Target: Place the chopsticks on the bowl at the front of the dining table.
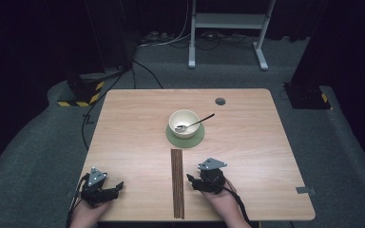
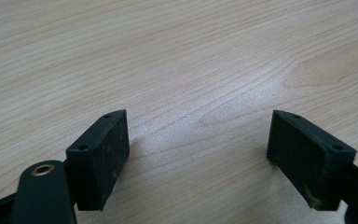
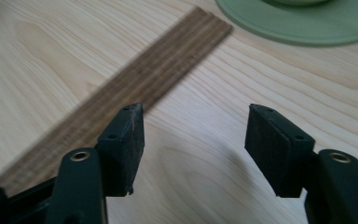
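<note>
So the right tool (image 1: 191, 180) sits released with nothing between its jaws, the brown slat mat (image 1: 177, 183) lying flat on the surface (image 1: 266, 156) just to its left, probably lined up for a grab, while the left tool (image 1: 119, 186) rests released too.
</note>
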Motion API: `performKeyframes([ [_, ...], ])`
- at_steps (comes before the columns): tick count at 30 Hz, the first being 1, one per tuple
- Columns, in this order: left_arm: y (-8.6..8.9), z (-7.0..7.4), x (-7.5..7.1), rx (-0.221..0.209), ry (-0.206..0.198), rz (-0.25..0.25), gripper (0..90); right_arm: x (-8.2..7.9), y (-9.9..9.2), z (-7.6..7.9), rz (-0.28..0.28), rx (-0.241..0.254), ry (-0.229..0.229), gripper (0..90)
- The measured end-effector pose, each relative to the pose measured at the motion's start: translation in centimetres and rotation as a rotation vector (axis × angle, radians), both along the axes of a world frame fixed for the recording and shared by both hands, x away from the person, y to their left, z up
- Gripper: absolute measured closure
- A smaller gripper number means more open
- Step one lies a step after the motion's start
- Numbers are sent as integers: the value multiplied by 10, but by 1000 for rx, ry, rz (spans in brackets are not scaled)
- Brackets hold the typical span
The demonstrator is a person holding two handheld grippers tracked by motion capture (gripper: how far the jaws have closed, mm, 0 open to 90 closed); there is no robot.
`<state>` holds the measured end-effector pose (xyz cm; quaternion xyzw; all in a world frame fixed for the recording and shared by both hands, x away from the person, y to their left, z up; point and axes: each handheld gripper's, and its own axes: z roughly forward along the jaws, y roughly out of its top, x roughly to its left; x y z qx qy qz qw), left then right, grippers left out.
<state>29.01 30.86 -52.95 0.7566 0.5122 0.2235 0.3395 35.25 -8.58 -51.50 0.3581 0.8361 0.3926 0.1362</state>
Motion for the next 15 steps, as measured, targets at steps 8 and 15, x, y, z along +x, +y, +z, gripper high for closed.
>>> performKeyframes([
  [8,0,0,0,-2,-1,-20,209,1,18,4,-2,5,13,428],
  [15,0,0,0,-1,-1,-21,210,1,29,9,17,-22,3,370],
])
